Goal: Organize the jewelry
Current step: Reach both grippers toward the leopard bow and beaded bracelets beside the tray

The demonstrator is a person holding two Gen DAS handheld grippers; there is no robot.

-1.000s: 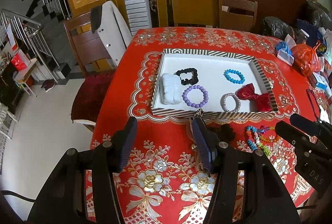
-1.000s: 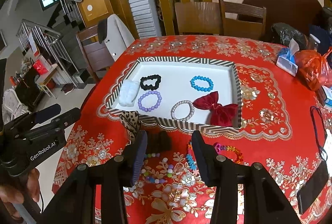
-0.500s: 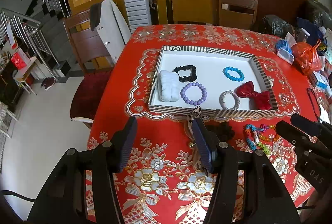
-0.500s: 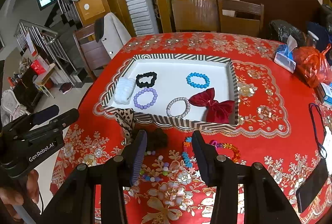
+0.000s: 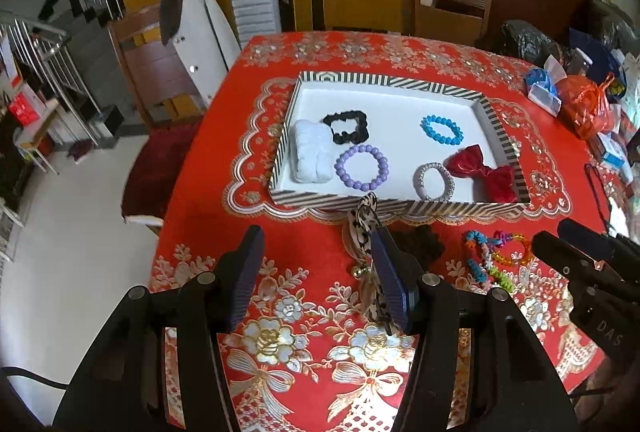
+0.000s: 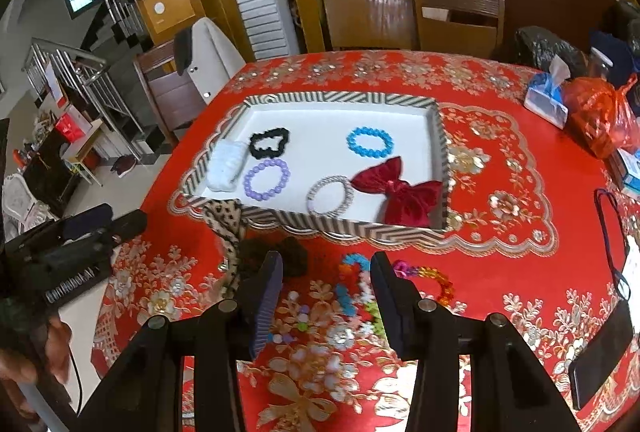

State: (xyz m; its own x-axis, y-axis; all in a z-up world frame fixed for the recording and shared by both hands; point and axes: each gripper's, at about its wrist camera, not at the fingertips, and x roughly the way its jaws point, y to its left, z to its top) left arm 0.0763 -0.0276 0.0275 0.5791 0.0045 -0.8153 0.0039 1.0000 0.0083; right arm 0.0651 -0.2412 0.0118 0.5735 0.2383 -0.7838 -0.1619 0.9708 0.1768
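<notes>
A striped tray (image 5: 400, 206) (image 6: 304, 220) holds a white scrunchie (image 5: 312, 156), black scrunchie (image 5: 346, 128), purple bead bracelet (image 5: 362, 168), blue bead bracelet (image 5: 440, 130), silver bracelet (image 5: 434, 182) and red bow (image 5: 484, 172). In front of it on the red cloth lie a leopard ribbon (image 5: 362, 228) (image 6: 226, 228), a dark scrunchie (image 5: 418, 244) (image 6: 276, 252) and colourful bead bracelets (image 5: 492, 256) (image 6: 360, 288). My left gripper (image 5: 316, 272) is open and empty, left of the ribbon. My right gripper (image 6: 326, 292) is open and empty above the colourful beads.
Bags and a tissue pack (image 6: 546, 100) crowd the table's right side. A phone (image 6: 600, 352) and a black cord (image 6: 612, 232) lie at the right edge. Chairs (image 6: 412, 20) stand behind the table, and one with a jacket (image 5: 200, 36) stands left.
Both grippers have drawn back slightly from the tray, so it looks a little farther. Both stay open and empty. The jewelry has not moved.
</notes>
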